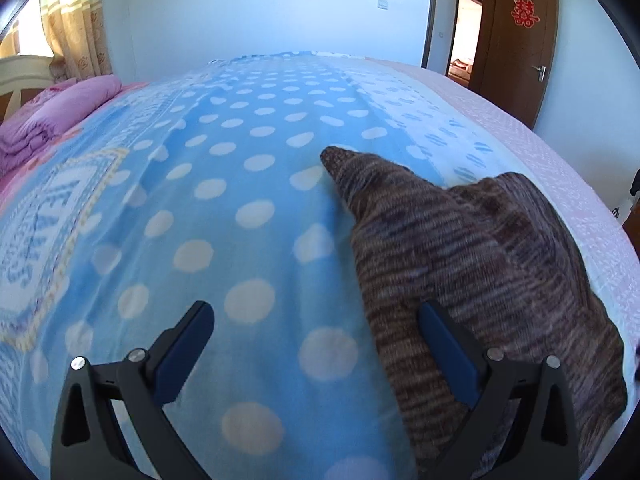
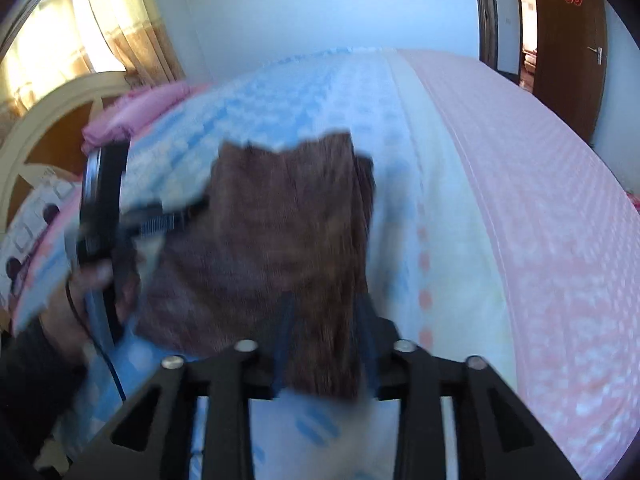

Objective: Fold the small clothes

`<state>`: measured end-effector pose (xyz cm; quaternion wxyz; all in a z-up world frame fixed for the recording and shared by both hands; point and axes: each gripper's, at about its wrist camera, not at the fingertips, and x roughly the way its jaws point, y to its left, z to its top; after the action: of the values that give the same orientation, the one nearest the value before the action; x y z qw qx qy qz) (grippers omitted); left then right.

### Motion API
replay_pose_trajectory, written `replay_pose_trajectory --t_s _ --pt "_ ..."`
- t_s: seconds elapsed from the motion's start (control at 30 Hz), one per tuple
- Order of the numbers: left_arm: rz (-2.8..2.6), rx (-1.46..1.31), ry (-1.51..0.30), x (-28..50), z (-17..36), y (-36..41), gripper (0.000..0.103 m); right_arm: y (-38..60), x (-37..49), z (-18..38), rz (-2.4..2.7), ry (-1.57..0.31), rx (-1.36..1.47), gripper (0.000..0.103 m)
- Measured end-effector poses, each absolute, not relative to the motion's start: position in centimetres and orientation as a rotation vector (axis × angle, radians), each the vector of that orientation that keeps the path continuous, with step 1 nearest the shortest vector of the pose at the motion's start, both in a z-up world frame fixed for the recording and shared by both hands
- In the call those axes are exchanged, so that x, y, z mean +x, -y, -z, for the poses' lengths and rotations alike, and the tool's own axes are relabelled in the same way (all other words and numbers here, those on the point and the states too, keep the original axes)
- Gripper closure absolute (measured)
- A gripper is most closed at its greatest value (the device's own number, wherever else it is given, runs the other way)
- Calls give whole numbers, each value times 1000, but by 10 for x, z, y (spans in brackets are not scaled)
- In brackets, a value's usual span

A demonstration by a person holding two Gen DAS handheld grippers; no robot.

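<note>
1. The garment point(image 1: 472, 264), a brown striped knit, lies on the blanket point(image 1: 248, 216) of the bed point(image 1: 560, 168), towards its right side, with one pointed corner reaching out over the dots.
2. The left hand-held gripper point(image 1: 316, 344) is spread wide and holds nothing; its right finger sits over the garment's left edge, the other over bare blanket.
3. The right hand-held gripper point(image 2: 326, 344) is partly spread, with the garment's near edge between its fingers. The view is blurred, so I cannot tell whether the pads press on the cloth.
4. Handling, as I judge it: light, soft and limp, with a grippy knit surface. It will sag and crease rather than hold shape, and may stretch if tugged.
5. Best taken at corners or along an edge, one gripper on each side, pinching through all layers so none slips out.
</note>
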<state>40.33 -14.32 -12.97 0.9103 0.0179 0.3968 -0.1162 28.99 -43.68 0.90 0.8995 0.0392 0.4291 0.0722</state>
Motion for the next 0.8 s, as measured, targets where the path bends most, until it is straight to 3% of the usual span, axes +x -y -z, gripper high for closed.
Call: replay_pose_trajectory --t_s 0.13,0.27,0.33,0.47,0.57,0.7,0.8 --pt "239 -29 -843 395 133 134 0 441 359 -16 -174 -885 158 55" --pt "211 -25 -821 388 135 133 0 433 429 21 -134 -993 133 54" --pt "205 -13 -815 388 135 135 0 426 439 35 -125 -1036 112 95" --pt "219 -35 -841 392 139 131 0 420 418 18 -78 -928 62 95" --pt "229 -39 -848 393 140 130 0 429 421 29 -25 -962 28 95" --pt "256 -55 -826 389 137 127 0 437 427 41 -26 -983 56 86" --pt "260 -122 -774 374 130 111 0 434 410 23 -15 -930 43 57"
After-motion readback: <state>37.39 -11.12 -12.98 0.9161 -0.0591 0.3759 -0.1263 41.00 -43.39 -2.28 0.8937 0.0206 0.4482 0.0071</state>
